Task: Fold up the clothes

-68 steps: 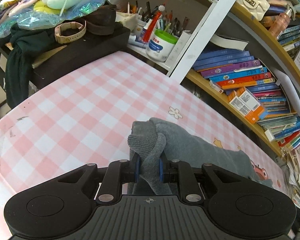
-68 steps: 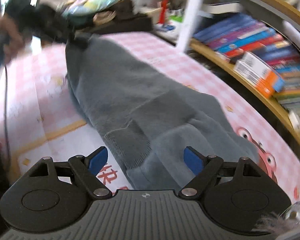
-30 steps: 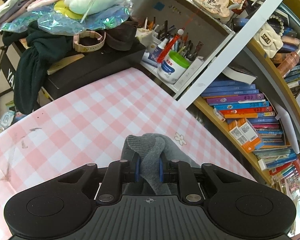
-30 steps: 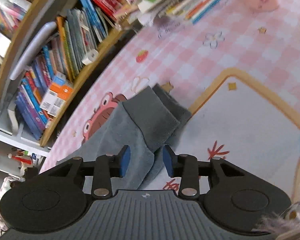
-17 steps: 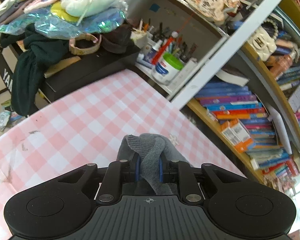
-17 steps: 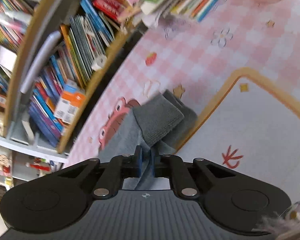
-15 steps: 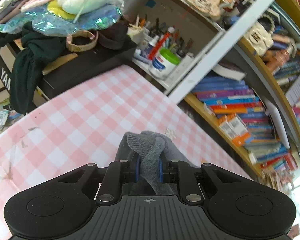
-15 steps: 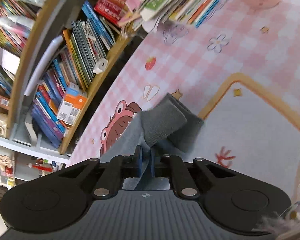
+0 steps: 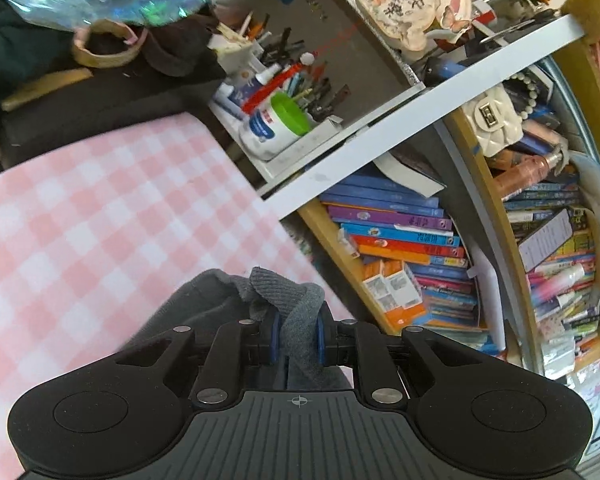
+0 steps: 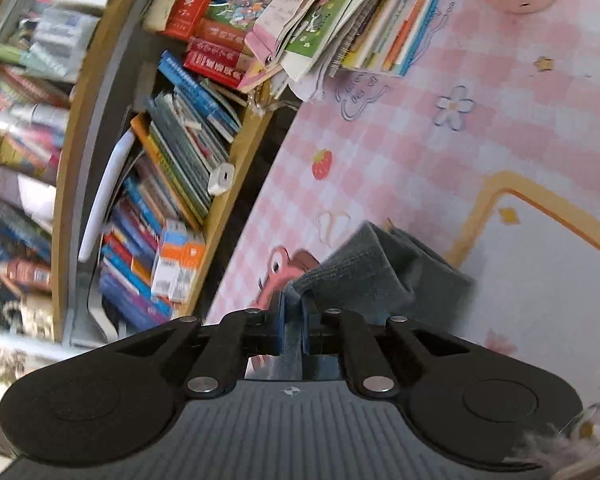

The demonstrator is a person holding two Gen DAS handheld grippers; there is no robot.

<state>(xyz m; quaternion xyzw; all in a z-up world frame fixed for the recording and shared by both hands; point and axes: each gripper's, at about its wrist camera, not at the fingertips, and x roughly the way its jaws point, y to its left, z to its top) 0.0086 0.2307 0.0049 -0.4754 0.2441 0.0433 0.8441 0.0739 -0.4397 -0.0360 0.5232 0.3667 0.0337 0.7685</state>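
A grey knit garment (image 9: 220, 300) is held at both ends above a pink checked table cover (image 9: 80, 220). My left gripper (image 9: 296, 338) is shut on a bunched ribbed edge of it, which pokes up between the blue pads. In the right wrist view my right gripper (image 10: 292, 326) is shut on a thin edge of the grey garment (image 10: 380, 276), whose ribbed cuff folds out to the right over the pink cover (image 10: 440, 152). Most of the garment is hidden below the grippers.
Bookshelves packed with books (image 9: 400, 232) run along the table's far side. A white shelf holds a pen holder and a green-lidded jar (image 9: 276, 120). A dark bench with clothes and bags (image 9: 80, 40) stands at the left. Stacked books (image 10: 340, 20) lie on the table.
The right gripper closed on the garment's edge, having been open a second ago. Both grippers have risen, and the shelves now fill more of each view. The left grip is unchanged.
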